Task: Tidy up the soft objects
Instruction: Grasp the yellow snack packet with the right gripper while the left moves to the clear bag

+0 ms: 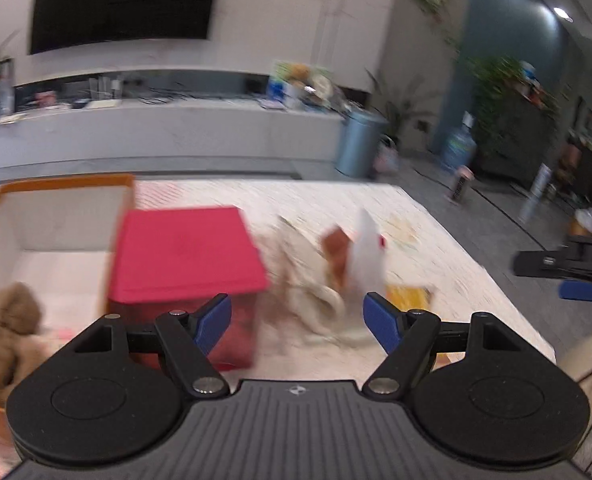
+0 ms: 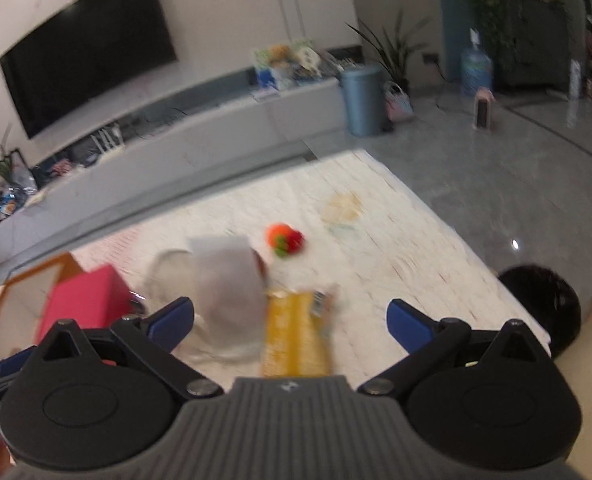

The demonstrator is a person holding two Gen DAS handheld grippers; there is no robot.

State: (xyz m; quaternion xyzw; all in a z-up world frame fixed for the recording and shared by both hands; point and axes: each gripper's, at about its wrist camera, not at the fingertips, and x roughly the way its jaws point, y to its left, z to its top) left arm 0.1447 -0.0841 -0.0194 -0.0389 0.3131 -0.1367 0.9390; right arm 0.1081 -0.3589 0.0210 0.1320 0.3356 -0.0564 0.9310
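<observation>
On a pale table [image 1: 416, 216] a blurred cream and brown plush toy [image 1: 316, 272] lies beside a pink box [image 1: 183, 256]. My left gripper [image 1: 297, 322] hangs open just before that plush, nothing between its blue pads. A brown teddy [image 1: 5, 332] sits in an orange-rimmed box [image 1: 55, 216] at the left. In the right wrist view the same plush [image 2: 219, 296] shows as a pale heap, with a yellow packet [image 2: 296, 332] next to it. My right gripper [image 2: 289, 322] is open above the packet. A small red and orange soft toy [image 2: 285, 240] lies farther back.
A long grey TV bench [image 1: 155, 128] with a dark screen [image 1: 123, 0] above it lines the far wall. A blue bin [image 2: 362, 100], potted plants and a water bottle [image 2: 476, 70] stand on the grey floor to the right. A black round thing [image 2: 544, 304] sits by the table's right edge.
</observation>
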